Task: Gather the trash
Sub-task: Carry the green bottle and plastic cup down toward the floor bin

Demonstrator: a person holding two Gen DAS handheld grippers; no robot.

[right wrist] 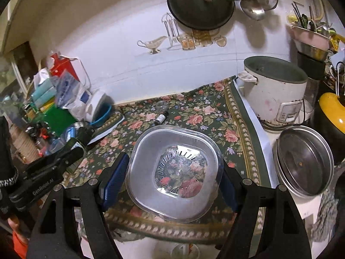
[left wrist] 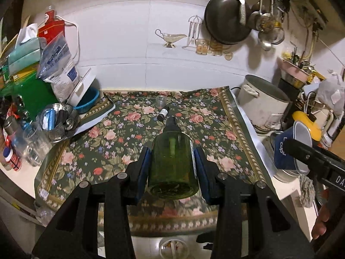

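My left fingers (left wrist: 144,168) pinch a green glass bottle (left wrist: 172,161), dark cap pointing away, lifted above the flowered cloth (left wrist: 120,133). My right gripper (right wrist: 172,181), spread wide, clamps a clear plastic cup (right wrist: 174,172), mouth facing me.

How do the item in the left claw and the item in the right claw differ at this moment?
The left claw holds a green bottle, tinted and cylindrical; the right claw holds a clear plastic container, colourless and square with rounded corners. The bottle is narrow, so its claw is closer set; the container spans a wider claw. Both are see-through and held above the floral cloth.
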